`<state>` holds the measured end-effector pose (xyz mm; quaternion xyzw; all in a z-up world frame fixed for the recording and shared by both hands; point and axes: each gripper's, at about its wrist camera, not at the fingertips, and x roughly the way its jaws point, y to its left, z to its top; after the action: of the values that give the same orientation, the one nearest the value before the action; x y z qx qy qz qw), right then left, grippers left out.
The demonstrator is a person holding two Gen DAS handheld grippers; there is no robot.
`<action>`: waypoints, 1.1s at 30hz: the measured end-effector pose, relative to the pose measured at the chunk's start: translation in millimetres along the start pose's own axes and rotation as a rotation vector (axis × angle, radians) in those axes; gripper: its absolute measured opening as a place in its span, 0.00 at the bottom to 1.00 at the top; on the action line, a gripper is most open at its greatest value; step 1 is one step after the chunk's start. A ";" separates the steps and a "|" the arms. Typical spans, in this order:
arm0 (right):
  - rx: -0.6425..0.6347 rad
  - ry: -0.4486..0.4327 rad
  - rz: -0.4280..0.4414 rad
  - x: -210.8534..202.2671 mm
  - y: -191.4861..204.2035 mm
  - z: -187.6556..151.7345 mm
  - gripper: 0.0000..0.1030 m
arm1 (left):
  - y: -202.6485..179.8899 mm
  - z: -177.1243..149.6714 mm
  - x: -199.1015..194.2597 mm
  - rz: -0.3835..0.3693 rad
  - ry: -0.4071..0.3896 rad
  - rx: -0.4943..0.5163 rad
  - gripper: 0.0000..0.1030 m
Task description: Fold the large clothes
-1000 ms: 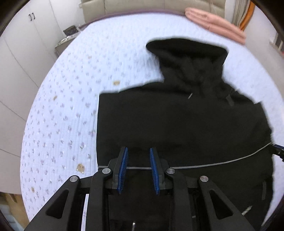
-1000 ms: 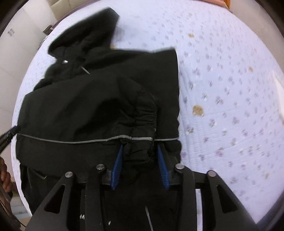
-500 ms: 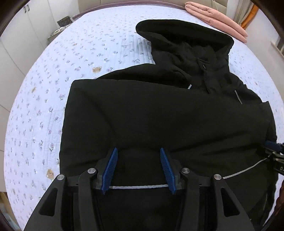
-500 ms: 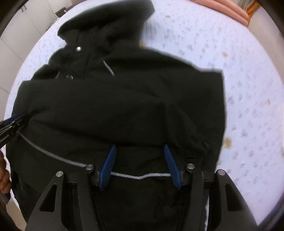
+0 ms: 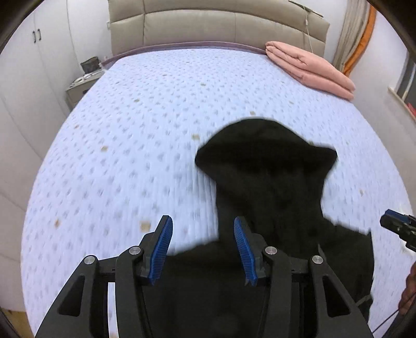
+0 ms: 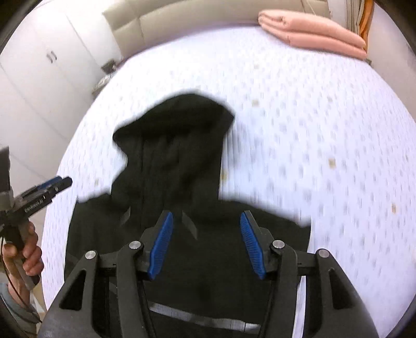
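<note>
A black hooded jacket (image 5: 267, 187) lies on the bed, folded into a narrower block, its hood pointing toward the headboard. It also shows in the right wrist view (image 6: 179, 161), with a grey reflective strip (image 6: 197, 319) near the bottom edge. My left gripper (image 5: 202, 244) is open and empty, raised over the jacket's left shoulder edge. My right gripper (image 6: 206, 239) is open and empty, raised over the jacket's body below the hood. Each gripper's tip shows at the edge of the other's view, the right one (image 5: 397, 228) and the left one (image 6: 49, 187).
The bed has a pale blue quilted cover (image 5: 145, 135) with small flecks. A folded pink blanket (image 5: 309, 67) lies at the far right corner by the beige headboard (image 5: 215, 23). White wardrobes (image 5: 23, 78) and a nightstand (image 5: 80, 83) stand on the left.
Both grippers let go of the jacket's hem, opened wide and lifted back. The views tilted up toward the headboard. The jacket now lies folded on the bed.
</note>
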<state>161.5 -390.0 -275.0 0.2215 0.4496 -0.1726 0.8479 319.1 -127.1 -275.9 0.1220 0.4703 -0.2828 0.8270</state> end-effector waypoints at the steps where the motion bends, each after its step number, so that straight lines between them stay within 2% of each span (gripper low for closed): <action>1: 0.007 -0.010 0.000 6.2 -1.4 11.9 0.56 | 2.6 12.9 10.2 0.001 0.005 -0.007 0.49; 4: 0.067 -0.011 0.018 34.7 -11.2 50.1 0.56 | 5.7 38.8 37.9 -0.002 0.024 -0.008 0.49; 8: 0.099 -0.005 0.017 68.0 -16.4 82.2 0.56 | 2.6 58.0 78.4 0.011 0.052 0.016 0.49; 17: 0.099 0.080 -0.032 140.8 -13.3 83.6 0.56 | 5.9 65.2 148.4 0.023 0.126 0.010 0.49; 18: 0.087 0.085 -0.049 146.4 -11.0 82.6 0.56 | 8.1 64.4 154.6 0.026 0.129 0.001 0.39; 19: 0.078 0.088 -0.067 151.1 -10.4 82.7 0.53 | 11.4 63.9 161.2 0.022 0.136 -0.010 0.29; 20: 0.069 0.083 -0.099 155.0 -10.9 81.7 0.44 | 15.7 63.4 164.0 -0.009 0.142 -0.031 0.14; 21: 0.067 0.073 -0.120 154.4 -13.4 80.6 0.19 | 20.6 63.2 163.0 -0.029 0.130 -0.054 0.13; 22: 0.076 0.063 -0.119 151.9 -18.5 78.9 0.11 | 24.4 62.7 156.7 -0.041 0.098 -0.067 0.10; 24: 0.095 0.034 -0.094 140.9 -26.7 74.3 0.07 | 27.4 62.5 137.6 -0.068 0.046 -0.081 0.09; 27: 0.072 -0.036 -0.089 116.4 -27.1 62.9 0.06 | 36.7 59.1 95.7 -0.167 -0.058 -0.125 0.09; 28: 0.060 -0.056 -0.094 112.0 -25.9 58.3 0.06 | 38.6 57.9 93.7 -0.178 -0.064 -0.128 0.09; 30: 0.032 -0.049 -0.104 118.0 -25.5 49.4 0.06 | 44.0 50.8 113.4 -0.152 -0.010 -0.126 0.09; 32: 0.035 0.048 -0.102 152.5 -34.8 39.4 0.06 | 48.1 36.5 163.2 -0.123 0.132 -0.128 0.09; 33: 0.041 0.095 -0.088 167.6 -39.5 35.5 0.06 | 48.3 28.8 177.6 -0.131 0.155 -0.120 0.09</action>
<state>256.2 -457.8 -406.7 0.2267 0.4953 -0.2083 0.8124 438.3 -164.2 -414.2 0.0629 0.5557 -0.2972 0.7739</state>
